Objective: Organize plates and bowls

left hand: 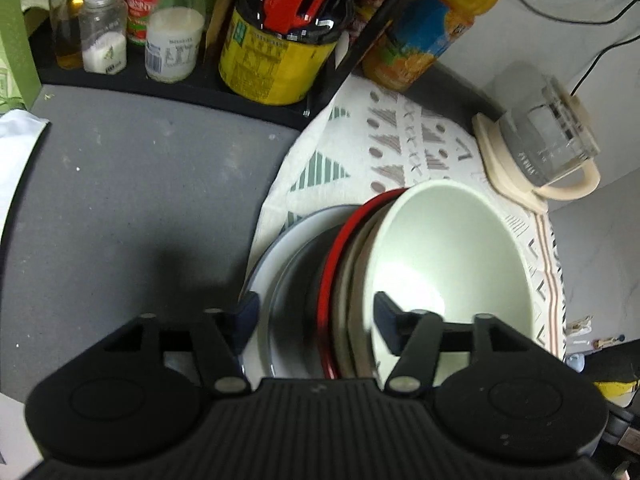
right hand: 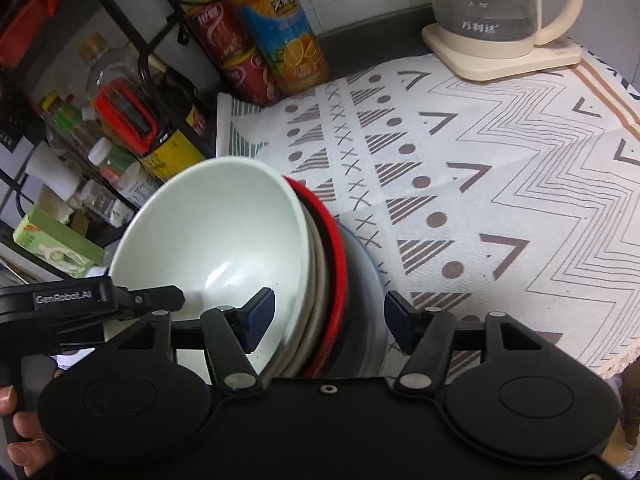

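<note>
With each hand-held gripper, left (left hand: 316,320) and right (right hand: 330,316), open astride the stack's rims and gripping nothing, the nested bowls (left hand: 448,256) and plates (right hand: 340,264) look stiff, slick, heavy and breakable, best pinched at opposite rims.

Each black claw (left hand: 316,316) (right hand: 329,314) has ribbed housing, silver pivot screws and dark blue pads (right hand: 262,312).

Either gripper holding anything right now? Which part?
Nothing held. Left gripper and right gripper both straddle the stack's rims, jaws open, pads clear.
</note>
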`<action>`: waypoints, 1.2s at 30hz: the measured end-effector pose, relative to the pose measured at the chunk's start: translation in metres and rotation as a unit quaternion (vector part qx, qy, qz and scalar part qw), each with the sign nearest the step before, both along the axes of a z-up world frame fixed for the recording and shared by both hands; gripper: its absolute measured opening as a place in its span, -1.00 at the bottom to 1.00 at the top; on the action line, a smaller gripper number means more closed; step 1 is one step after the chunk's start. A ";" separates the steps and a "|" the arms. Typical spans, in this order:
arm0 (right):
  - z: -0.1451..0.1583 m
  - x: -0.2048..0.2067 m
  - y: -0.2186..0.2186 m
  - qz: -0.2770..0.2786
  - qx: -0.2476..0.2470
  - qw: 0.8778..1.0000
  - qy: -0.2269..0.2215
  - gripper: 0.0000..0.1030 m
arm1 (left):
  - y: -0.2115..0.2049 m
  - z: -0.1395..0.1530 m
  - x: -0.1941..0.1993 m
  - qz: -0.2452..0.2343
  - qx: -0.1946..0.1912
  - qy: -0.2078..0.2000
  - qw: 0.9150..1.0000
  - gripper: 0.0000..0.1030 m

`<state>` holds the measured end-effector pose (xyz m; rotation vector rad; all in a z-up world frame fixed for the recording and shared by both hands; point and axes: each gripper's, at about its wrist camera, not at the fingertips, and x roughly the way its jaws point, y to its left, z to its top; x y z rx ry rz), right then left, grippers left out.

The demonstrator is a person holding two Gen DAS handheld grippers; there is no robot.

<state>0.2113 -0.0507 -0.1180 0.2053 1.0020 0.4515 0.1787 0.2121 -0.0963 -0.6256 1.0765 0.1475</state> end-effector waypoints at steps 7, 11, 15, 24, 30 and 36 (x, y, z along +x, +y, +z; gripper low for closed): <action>0.026 -0.016 -0.021 -0.014 0.007 0.998 -0.059 0.83 | -0.018 0.027 -0.014 0.004 0.036 -0.027 0.999 0.68; 0.044 -0.032 -0.040 -0.012 0.009 0.996 -0.090 0.91 | -0.034 0.049 -0.030 0.018 0.059 -0.057 0.997 0.74; 0.058 -0.050 -0.063 -0.014 0.000 0.993 -0.119 0.99 | -0.055 0.062 -0.046 0.023 0.076 -0.064 0.995 0.74; 0.075 -0.093 -0.100 -0.016 0.001 0.989 -0.150 0.99 | -0.092 0.086 -0.096 0.022 0.097 -0.098 0.990 0.74; 0.081 -0.122 -0.111 -0.018 -0.004 0.986 -0.165 1.00 | -0.111 0.095 -0.126 0.021 0.105 -0.113 0.988 0.86; 0.088 -0.152 -0.119 -0.025 -0.011 0.982 -0.185 1.00 | -0.126 0.105 -0.152 0.003 0.125 -0.136 0.983 0.93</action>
